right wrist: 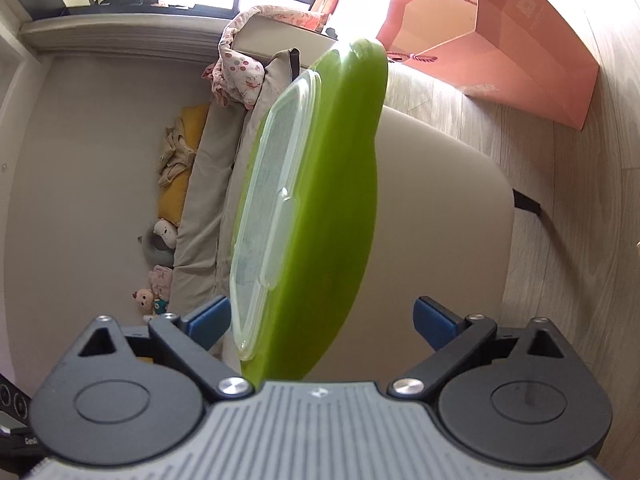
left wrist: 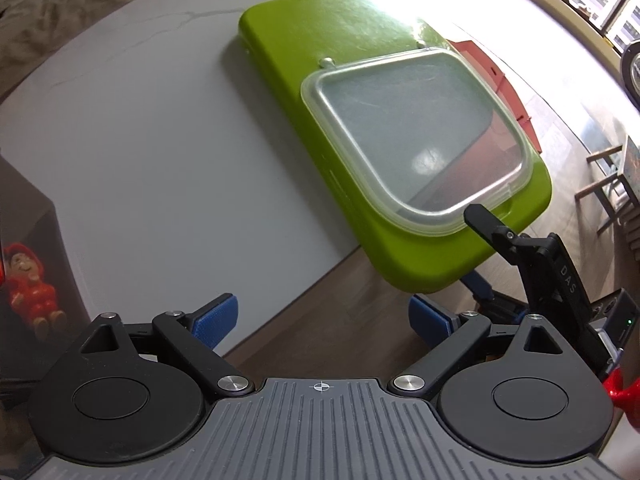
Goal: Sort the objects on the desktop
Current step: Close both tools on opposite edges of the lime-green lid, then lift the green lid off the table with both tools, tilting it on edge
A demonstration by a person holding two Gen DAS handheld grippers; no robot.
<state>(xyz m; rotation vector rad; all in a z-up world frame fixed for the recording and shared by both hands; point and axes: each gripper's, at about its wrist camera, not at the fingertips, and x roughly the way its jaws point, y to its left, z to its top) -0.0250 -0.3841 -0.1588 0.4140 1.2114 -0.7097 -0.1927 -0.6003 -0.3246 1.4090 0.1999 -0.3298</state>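
Closest to the left wrist camera, the left gripper (left wrist: pixel 323 318) hangs level over the near edge of the grey table (left wrist: pixel 132 152), its blue pads (left wrist: pixel 216 318) spread wide with nothing between them. One pad sits above the tabletop, the other above the wooden floor beyond the edge. Just past it, the green tray (left wrist: pixel 420 256) lies flat on the table with its near corner overhanging the edge. A clear plastic lid (left wrist: pixel 416 132) rests on top of the tray, toward the near end. The right gripper (left wrist: pixel 486 294) shows at the tray's overhanging corner, coming in from below and to the right, rolled onto its side; one blue finger (left wrist: pixel 478 286) sits beneath the tray's underside and a black lever of its body reaches up over the lid's rim.

From the right wrist camera, the right gripper (right wrist: pixel 322 322) is turned roughly a quarter turn, so the table and tray appear on edge. The tray's corner (right wrist: pixel 320 264) passes between its two blue pads (right wrist: pixel 210 320), which stand wide apart: released, straddling the tray. A gap shows on the right side, while the left pad lies just beside the lid's rim (right wrist: pixel 280 200); whether it touches, I cannot tell.

Farther off, a red figurine (left wrist: pixel 30 280) sits at the left edge of the left view, and a pink paper bag (right wrist: pixel 492 36) stands on the floor beyond the table.
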